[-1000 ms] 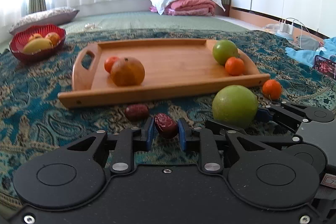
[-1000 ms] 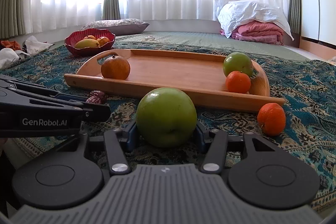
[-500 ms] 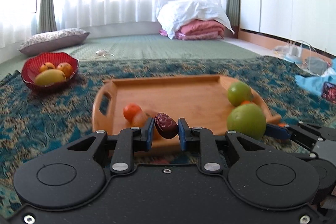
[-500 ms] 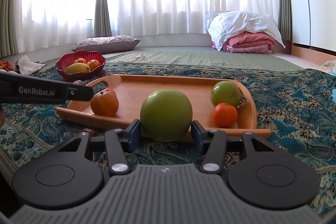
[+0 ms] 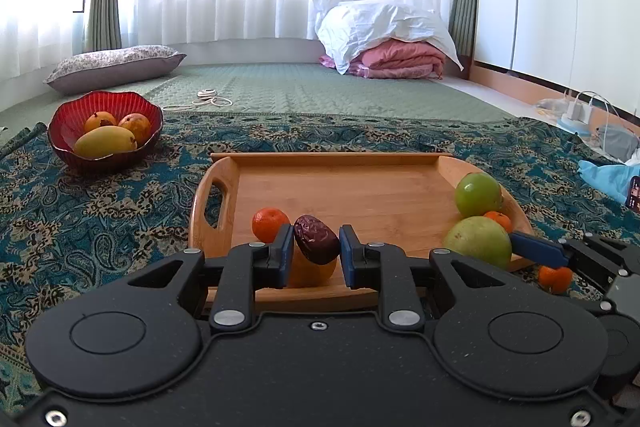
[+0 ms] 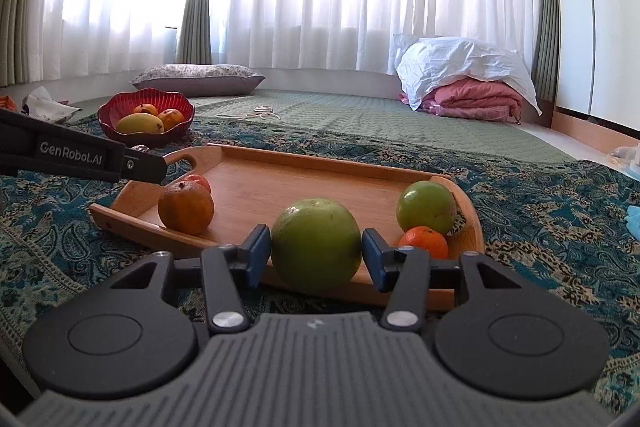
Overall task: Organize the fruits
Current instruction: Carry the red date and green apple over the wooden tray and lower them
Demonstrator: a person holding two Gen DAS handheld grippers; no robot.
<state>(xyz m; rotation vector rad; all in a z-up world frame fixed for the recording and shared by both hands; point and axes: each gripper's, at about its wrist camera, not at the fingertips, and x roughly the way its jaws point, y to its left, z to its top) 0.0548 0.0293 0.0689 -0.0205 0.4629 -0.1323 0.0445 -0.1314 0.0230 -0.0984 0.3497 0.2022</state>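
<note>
A wrinkled dark red date (image 5: 316, 245) is pinched in my left gripper (image 5: 314, 254), held above the near edge of the wooden tray (image 5: 344, 187). My right gripper (image 6: 316, 253) is shut on a large green apple (image 6: 316, 245), lifted in front of the tray (image 6: 280, 183); that apple (image 5: 478, 242) also shows in the left wrist view. On the tray lie a second green apple (image 6: 426, 207), a tangerine (image 6: 424, 241), a brown-orange fruit (image 6: 186, 207) and a small tangerine (image 5: 270, 225). One tangerine (image 5: 554, 277) lies on the cloth.
A red bowl (image 5: 106, 151) holding a mango and orange fruits stands at the far left on the patterned teal cloth (image 5: 100, 211). Behind lie a pillow (image 5: 116, 65), folded bedding (image 5: 384, 47) and a coiled cable (image 5: 208, 101). Chargers and blue fabric (image 5: 604, 175) sit at the right.
Both grippers have risen off the cloth with their fruits, the date and the green apple, and now sit higher over the tray's near edge. A second date on the cloth dropped out of sight.
</note>
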